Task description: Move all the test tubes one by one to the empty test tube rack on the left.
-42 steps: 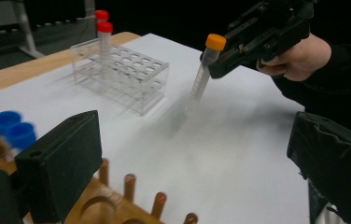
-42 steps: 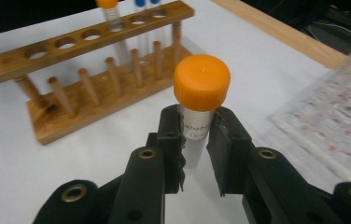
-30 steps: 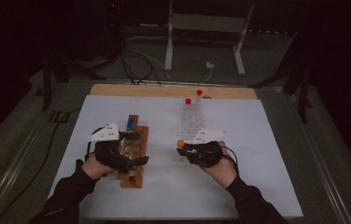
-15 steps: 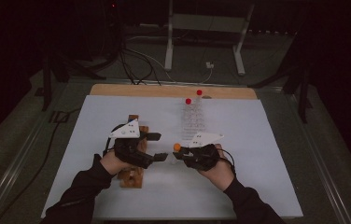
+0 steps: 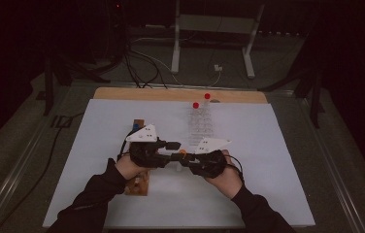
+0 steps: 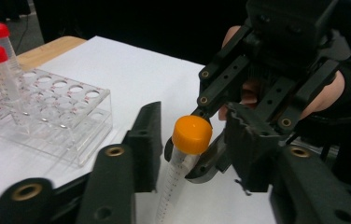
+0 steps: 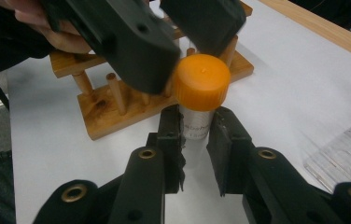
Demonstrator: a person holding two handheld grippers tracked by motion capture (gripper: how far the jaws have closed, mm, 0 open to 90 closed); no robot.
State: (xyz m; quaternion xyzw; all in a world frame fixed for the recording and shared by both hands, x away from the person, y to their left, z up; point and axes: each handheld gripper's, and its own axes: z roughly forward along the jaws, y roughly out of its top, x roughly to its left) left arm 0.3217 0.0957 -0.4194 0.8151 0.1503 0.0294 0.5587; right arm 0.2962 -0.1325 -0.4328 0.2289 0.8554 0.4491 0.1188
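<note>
The orange-capped tube [image 7: 197,105] hangs above the white table between both hands. The left gripper [image 6: 190,135] has just been closing around its cap [image 6: 192,134], probably to unscrew it; the right gripper [image 7: 197,135] pinches the body steady.

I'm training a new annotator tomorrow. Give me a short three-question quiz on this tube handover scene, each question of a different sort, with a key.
1. True or false: the right gripper is clamped on the body of the tube below its cap.
2. What colour is the cap that sits between the left gripper's jaws?
A. red
B. orange
C. blue
3. Fill in: two red-capped tubes stand in the clear ____.

Key:
1. True.
2. B. In the right gripper view one left jaw touches the cap, while the other is close beside it.
3. rack. A wooden peg stand lies behind the tube on the white table cover.
</note>
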